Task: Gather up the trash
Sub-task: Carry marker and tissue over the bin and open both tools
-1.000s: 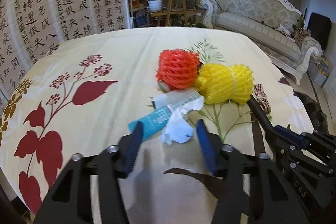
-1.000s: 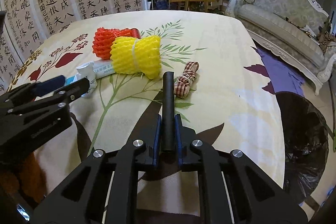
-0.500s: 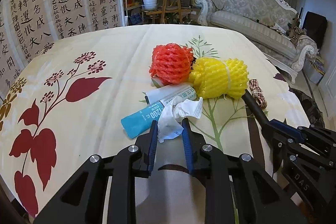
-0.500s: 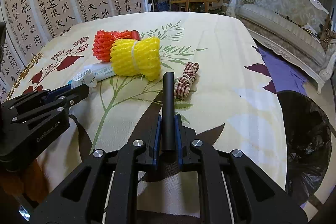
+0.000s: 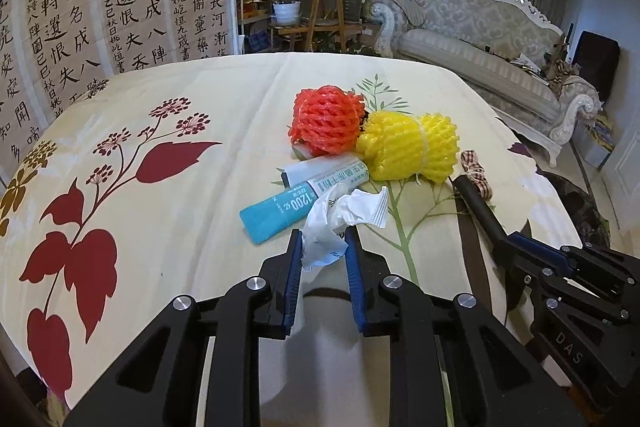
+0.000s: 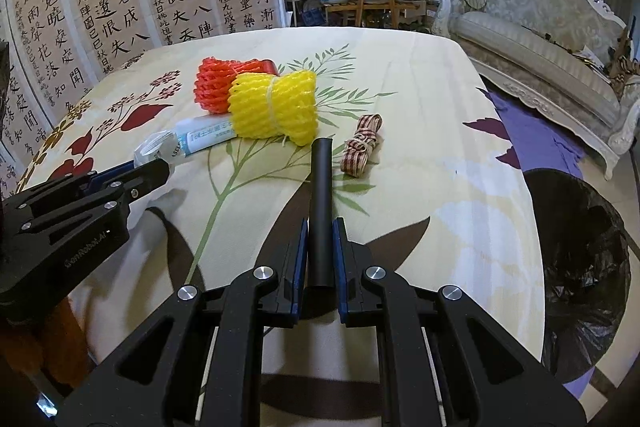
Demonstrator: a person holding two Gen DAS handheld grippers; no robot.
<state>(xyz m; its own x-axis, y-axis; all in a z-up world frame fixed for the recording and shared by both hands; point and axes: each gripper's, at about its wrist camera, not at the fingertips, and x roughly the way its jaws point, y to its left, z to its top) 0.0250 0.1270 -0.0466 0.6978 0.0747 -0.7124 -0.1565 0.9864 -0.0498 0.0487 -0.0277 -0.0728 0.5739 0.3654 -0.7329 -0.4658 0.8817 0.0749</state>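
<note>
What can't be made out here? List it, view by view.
- Left wrist view: the orange foam net hides whatever is behind it; the black trash bag is mostly cut off by the table edge.
- Right wrist view: the white wrapper is partly hidden behind the left gripper.
- Both views: the small print on the blue tube is too small to read.

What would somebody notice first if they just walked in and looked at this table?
Probably the bright orange foam fruit net and the yellow foam fruit net, touching in the middle of the flowered tablecloth. Just in front of them, the left gripper pinches a crumpled white plastic wrapper between its blue-padded fingers. The right gripper clamps a black tube.
</note>
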